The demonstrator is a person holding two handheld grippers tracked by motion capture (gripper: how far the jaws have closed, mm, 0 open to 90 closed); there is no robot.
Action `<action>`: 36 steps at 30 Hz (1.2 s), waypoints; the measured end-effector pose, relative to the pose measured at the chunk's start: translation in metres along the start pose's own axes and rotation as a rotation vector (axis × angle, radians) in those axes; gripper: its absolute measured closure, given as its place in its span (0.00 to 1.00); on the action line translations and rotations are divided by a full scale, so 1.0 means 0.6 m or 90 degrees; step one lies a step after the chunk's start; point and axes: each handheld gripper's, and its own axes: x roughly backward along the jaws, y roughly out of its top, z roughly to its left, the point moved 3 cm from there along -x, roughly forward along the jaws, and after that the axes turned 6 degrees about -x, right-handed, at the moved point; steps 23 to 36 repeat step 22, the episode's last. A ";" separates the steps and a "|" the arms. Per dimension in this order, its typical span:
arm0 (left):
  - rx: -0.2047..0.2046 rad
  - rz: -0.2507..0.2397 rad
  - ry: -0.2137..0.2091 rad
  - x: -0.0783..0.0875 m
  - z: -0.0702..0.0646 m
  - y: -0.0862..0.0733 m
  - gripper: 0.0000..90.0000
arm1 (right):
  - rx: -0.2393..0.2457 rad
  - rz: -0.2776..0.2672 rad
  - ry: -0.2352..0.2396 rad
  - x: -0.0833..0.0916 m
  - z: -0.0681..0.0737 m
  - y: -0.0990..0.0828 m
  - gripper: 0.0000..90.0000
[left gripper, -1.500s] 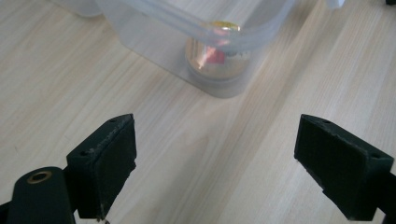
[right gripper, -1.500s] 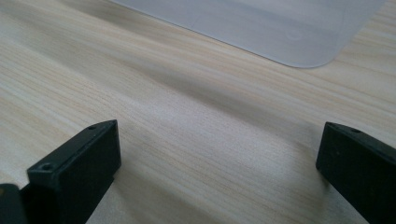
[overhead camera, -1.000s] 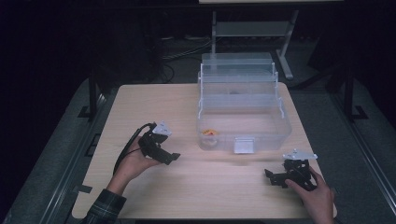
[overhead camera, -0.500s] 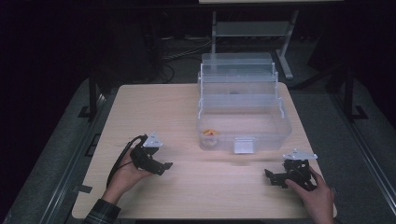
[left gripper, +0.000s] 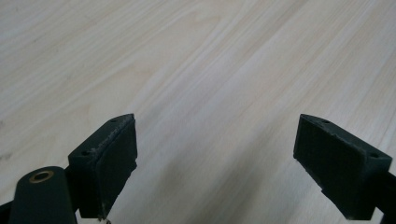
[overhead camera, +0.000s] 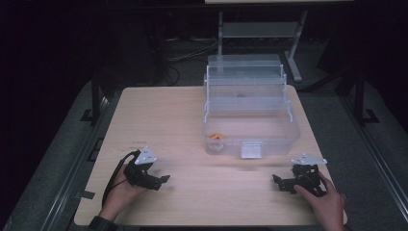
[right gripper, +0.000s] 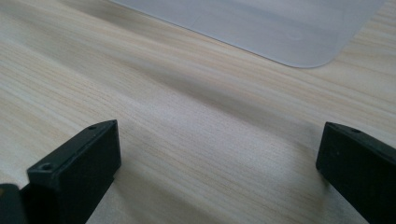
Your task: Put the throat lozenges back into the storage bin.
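A clear plastic tiered storage box [overhead camera: 250,113] stands open at the far right of the wooden table [overhead camera: 192,120]; a small orange-and-yellow item [overhead camera: 216,137], too small to identify, lies in its lower tray's front left corner. Left gripper [overhead camera: 161,180] and right gripper [overhead camera: 278,181] rest near the table's front edge, jaws wide apart, holding nothing.

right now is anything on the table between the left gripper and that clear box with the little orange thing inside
Nothing visible. Bare wood lies between the left gripper and the clear box. The small orange thing sits inside the box's front left corner, so the box's own front wall stands before it; reaching it would likely mean coming over the rim.
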 end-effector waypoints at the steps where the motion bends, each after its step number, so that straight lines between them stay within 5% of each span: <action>1: 0.002 -0.001 0.002 0.001 0.000 -0.006 0.15 | 0.000 0.000 0.000 0.000 0.000 0.000 0.00; 13: 0.014 0.023 0.022 0.004 -0.002 -0.057 0.15 | 0.000 0.000 0.000 0.000 0.000 0.000 0.00; 19: 0.046 -0.007 0.006 0.005 0.000 -0.070 0.15 | 0.000 0.000 0.000 0.000 0.000 0.000 0.00; 36: 0.039 -0.018 0.005 0.005 0.001 -0.073 0.14 | 0.000 0.000 0.000 0.000 0.000 0.000 0.00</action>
